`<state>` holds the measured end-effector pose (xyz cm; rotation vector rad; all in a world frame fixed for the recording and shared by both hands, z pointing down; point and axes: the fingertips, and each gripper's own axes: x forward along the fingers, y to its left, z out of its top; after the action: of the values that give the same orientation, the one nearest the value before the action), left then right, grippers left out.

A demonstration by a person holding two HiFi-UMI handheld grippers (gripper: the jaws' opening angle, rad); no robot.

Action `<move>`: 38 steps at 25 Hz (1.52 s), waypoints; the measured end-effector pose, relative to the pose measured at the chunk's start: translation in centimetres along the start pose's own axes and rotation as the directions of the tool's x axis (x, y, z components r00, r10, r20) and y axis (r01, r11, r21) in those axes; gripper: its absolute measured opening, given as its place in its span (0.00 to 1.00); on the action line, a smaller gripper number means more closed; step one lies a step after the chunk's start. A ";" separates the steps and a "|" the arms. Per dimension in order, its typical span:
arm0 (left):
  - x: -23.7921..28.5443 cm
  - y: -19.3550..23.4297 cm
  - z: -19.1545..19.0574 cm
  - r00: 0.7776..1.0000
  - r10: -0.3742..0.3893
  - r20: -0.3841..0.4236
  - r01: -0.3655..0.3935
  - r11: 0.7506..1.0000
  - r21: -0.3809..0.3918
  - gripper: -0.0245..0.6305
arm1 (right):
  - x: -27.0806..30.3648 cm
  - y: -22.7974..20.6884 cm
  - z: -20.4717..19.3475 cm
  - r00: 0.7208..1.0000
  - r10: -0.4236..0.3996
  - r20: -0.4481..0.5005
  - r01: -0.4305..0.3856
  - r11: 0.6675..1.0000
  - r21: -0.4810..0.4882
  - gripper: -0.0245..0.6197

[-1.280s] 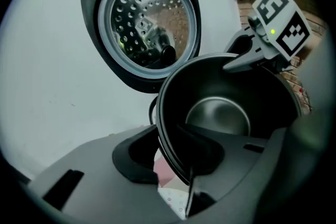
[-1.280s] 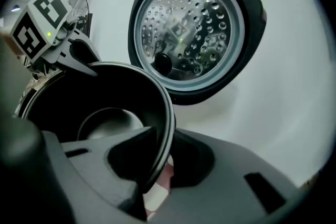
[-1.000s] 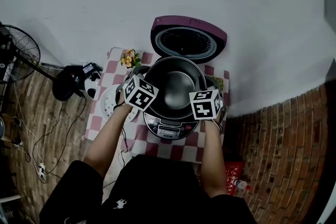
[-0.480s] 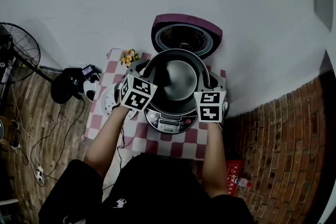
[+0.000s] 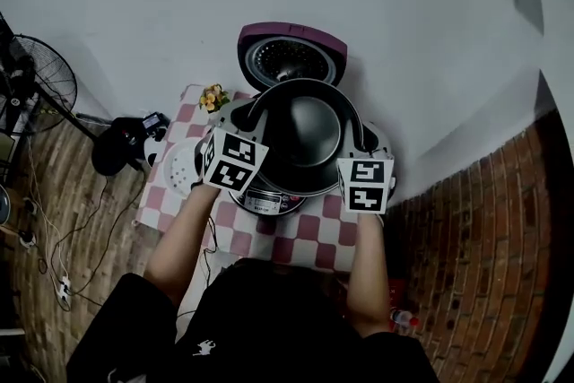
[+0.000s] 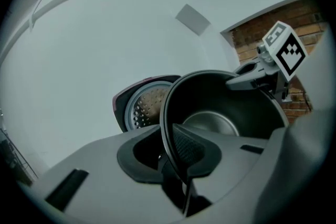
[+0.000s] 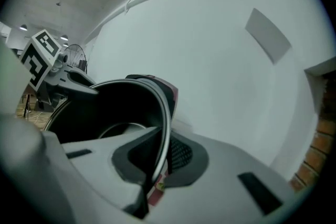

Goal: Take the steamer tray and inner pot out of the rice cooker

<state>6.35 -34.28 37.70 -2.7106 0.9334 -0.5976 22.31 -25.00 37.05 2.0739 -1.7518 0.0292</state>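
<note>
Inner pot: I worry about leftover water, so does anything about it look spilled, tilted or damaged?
Nothing stands out. The pot looks empty, its rim unbent, roughly level above the cooker; no spill shows on the cloth.

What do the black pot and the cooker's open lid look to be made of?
Pot: likely thin metal with a dark coating; slim rim, dull grey sheen on its floor. Lid: glossy purple shell, probably plastic; its perforated inner plate looks like bare metal.
</note>
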 end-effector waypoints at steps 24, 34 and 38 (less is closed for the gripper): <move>-5.9 -12.9 2.7 0.999 0.041 -0.003 -0.041 0.999 0.000 0.13 | -11.2 -5.8 -5.8 0.998 0.033 0.057 -0.033 0.999 0.006 0.05; -7.0 -17.4 1.8 0.999 0.023 -0.028 -0.023 1.000 -0.012 0.13 | -14.4 -6.7 -9.0 0.999 0.041 0.029 -0.042 0.999 0.020 0.05; -7.2 -18.9 0.6 0.999 0.009 -0.053 -0.010 1.000 -0.024 0.13 | -15.0 -6.6 -11.0 0.999 0.051 -0.003 -0.051 0.998 0.029 0.05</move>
<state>11.71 -15.03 41.08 -2.7221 0.9719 -0.6639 28.27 -6.55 40.85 2.0475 -1.8123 0.0745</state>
